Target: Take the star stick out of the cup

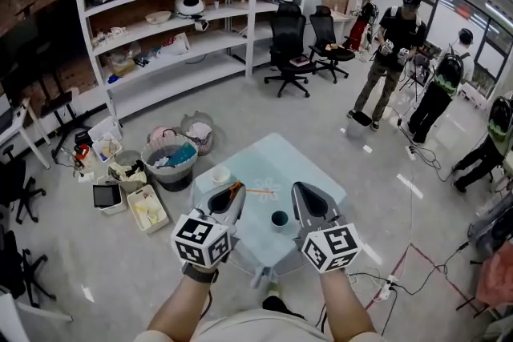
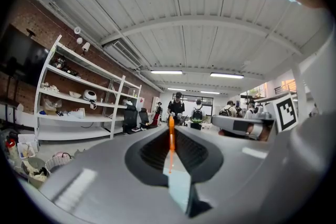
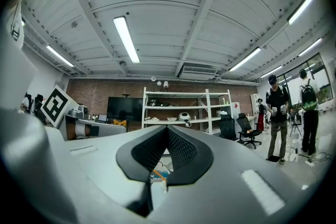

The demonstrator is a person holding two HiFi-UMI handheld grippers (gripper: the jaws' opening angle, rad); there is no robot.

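My left gripper (image 1: 233,191) is shut on the thin orange stick of the star stick (image 1: 261,191), which lies level over the small pale table (image 1: 321,190) with its pale star end pointing right. In the left gripper view the orange stick (image 2: 171,138) stands pinched between the closed jaws of that gripper (image 2: 171,124). A dark cup (image 1: 279,218) stands on the table between the two grippers, apart from the stick. A white cup (image 1: 220,175) sits at the table's left. My right gripper (image 1: 298,189) (image 3: 167,130) is shut and holds nothing.
Round baskets (image 1: 170,160) and bins of clutter (image 1: 147,207) sit on the floor left of the table. White shelves (image 1: 172,28) and office chairs (image 1: 288,44) stand behind. Several people (image 1: 393,52) are at the right, and cables with a power strip (image 1: 390,283) lie on the floor.
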